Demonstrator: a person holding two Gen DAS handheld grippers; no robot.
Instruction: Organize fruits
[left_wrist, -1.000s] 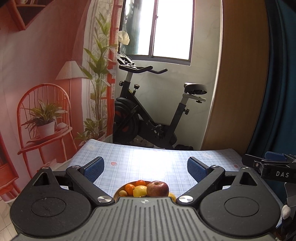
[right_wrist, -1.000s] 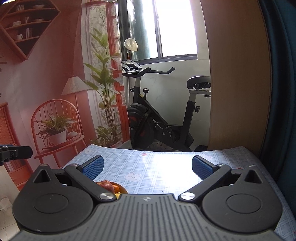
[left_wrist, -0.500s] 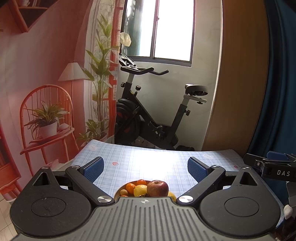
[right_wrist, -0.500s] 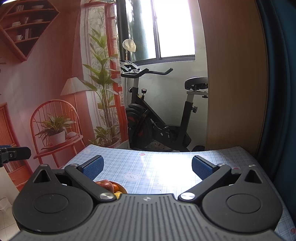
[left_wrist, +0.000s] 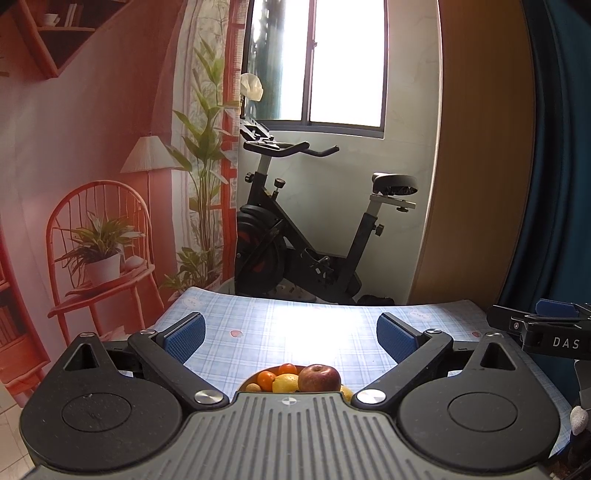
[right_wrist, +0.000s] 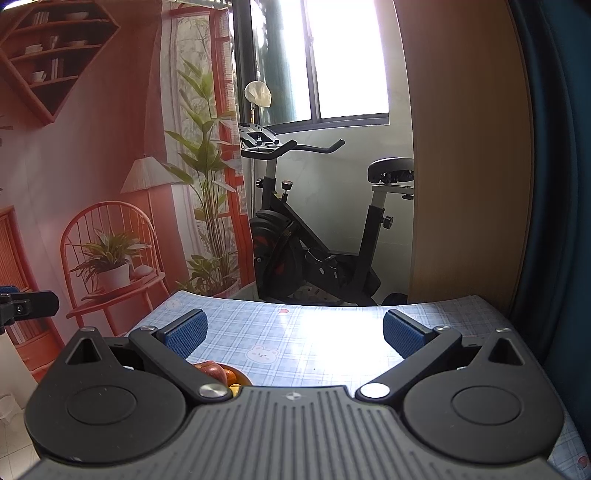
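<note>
A bowl of fruit (left_wrist: 246, 384) sits on the blue checked tablecloth (left_wrist: 295, 332), mostly hidden behind my left gripper's body. In it I see a red apple (left_wrist: 319, 377), a lemon (left_wrist: 285, 383) and small oranges (left_wrist: 266, 379). My left gripper (left_wrist: 290, 336) hovers above and behind the bowl, open, nothing between its blue pads. In the right wrist view the apple (right_wrist: 211, 370) and an orange (right_wrist: 231, 376) peek out by the left finger. My right gripper (right_wrist: 293, 330) is open and empty, to the right of the bowl.
The right gripper's tip (left_wrist: 539, 328) shows at the right edge of the left wrist view. An exercise bike (left_wrist: 306, 236) stands beyond the table's far edge, under a window. A printed backdrop (left_wrist: 92, 184) hangs left; a wooden panel (left_wrist: 480, 166) and blue curtain (left_wrist: 561, 166) stand right.
Both views have shifted only slightly; the grippers drifted a little while staying open. The fruit in the bowl has not moved.
</note>
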